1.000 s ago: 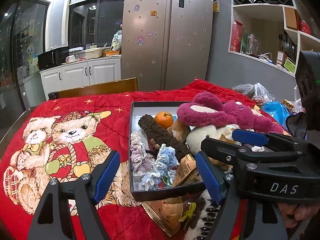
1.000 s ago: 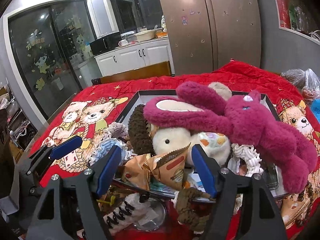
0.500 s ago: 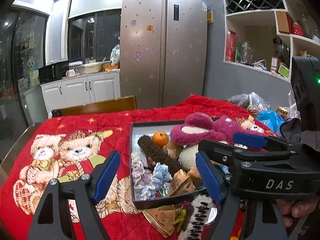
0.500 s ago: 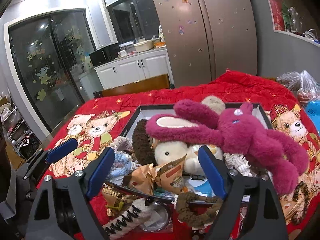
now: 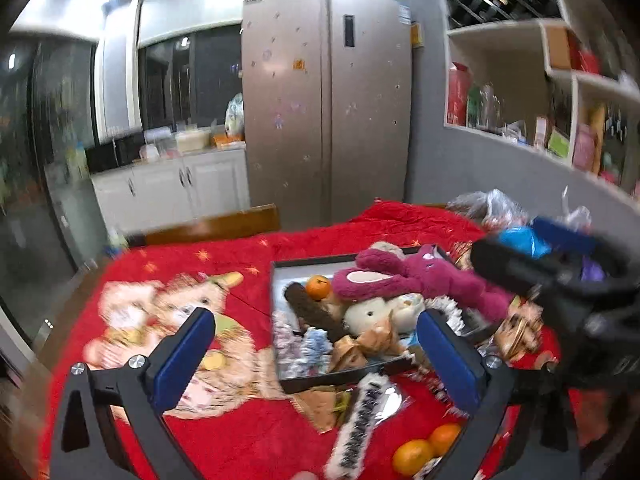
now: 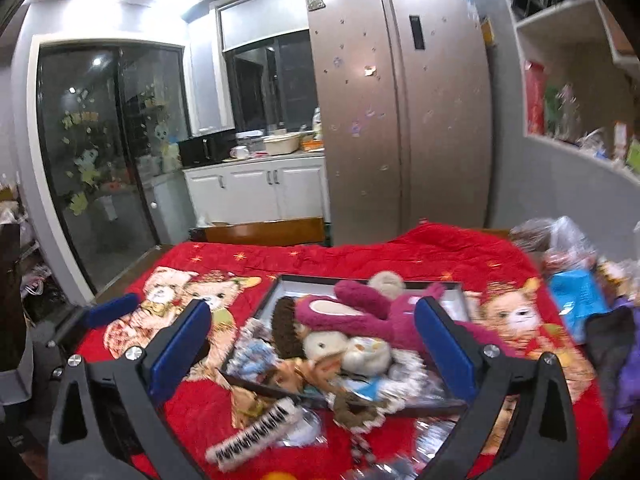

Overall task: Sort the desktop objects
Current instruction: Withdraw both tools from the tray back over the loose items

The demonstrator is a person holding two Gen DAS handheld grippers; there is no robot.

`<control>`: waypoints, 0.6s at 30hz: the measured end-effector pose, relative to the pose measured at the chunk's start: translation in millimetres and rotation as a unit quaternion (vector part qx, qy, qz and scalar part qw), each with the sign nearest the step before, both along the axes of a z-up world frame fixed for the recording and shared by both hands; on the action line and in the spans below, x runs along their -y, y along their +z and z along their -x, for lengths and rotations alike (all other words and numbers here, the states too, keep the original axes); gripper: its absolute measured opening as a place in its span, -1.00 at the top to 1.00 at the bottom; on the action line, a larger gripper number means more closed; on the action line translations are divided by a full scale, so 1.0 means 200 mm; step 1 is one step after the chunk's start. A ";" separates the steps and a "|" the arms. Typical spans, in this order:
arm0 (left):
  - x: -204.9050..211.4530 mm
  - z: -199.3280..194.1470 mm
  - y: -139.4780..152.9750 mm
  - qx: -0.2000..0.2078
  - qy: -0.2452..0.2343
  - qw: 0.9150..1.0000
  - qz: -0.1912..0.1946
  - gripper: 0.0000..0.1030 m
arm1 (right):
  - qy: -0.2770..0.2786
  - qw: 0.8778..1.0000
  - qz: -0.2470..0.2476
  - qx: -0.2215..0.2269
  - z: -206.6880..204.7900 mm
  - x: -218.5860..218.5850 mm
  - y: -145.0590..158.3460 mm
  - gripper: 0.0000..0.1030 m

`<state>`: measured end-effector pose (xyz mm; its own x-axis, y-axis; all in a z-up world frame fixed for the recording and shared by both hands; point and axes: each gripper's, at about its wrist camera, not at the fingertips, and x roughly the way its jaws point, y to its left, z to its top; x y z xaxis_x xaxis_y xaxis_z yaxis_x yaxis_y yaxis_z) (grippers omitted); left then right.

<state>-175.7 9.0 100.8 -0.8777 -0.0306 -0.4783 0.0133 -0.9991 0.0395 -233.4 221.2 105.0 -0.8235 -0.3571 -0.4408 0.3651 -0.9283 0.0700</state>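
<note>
A black box on the red bear blanket is heaped with things: a magenta plush, a white plush, an orange, a brown fuzzy roll, scrunchies and snack packets. In front of the box lie a black-and-white fuzzy strip and two oranges. My left gripper is open and empty, above the box's near edge. My right gripper is open and empty, over the box; it also shows in the left wrist view.
A wooden chair back stands at the table's far edge. Plastic bags and a blue packet lie at the right. A fridge, white cabinets and wall shelves stand behind.
Both grippers have pulled back and up from the box, so more of the table shows. The two oranges in front of the box have come into view. Both stay open.
</note>
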 end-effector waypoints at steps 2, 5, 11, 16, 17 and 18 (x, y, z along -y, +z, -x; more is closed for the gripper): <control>-0.03 -0.09 0.01 -0.028 -0.002 1.000 0.008 -1.00 | -0.002 1.000 -0.001 -0.018 -0.09 -0.05 0.04 -1.00; -0.05 -0.20 0.01 -0.029 0.004 1.000 0.004 -1.00 | -0.006 0.999 -0.012 -0.039 -0.25 -0.14 0.07 -1.00; -0.06 -0.38 -0.08 -0.029 0.015 0.999 -0.029 -1.00 | -0.030 0.997 -0.015 -0.071 -0.53 -0.33 0.01 -1.00; -0.04 -0.49 -0.23 0.005 0.007 0.996 -0.089 -1.00 | -0.032 0.999 0.030 -0.032 -0.67 -0.52 -0.16 -1.00; -0.03 -0.51 -0.27 0.011 0.011 0.995 -0.097 -1.00 | -0.035 0.998 0.036 -0.024 -0.68 -0.54 -0.19 -1.00; -0.03 -0.53 -0.30 0.014 0.014 0.995 -0.101 -1.00 | -0.034 0.998 0.041 -0.015 -0.70 -0.57 -0.22 -1.00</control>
<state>-69.6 14.6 41.8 -0.8639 0.0449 -0.5016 0.0427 -0.9859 -0.1618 -94.3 334.3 60.4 -0.8595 -0.3332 -0.3877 0.3036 -0.9429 0.1373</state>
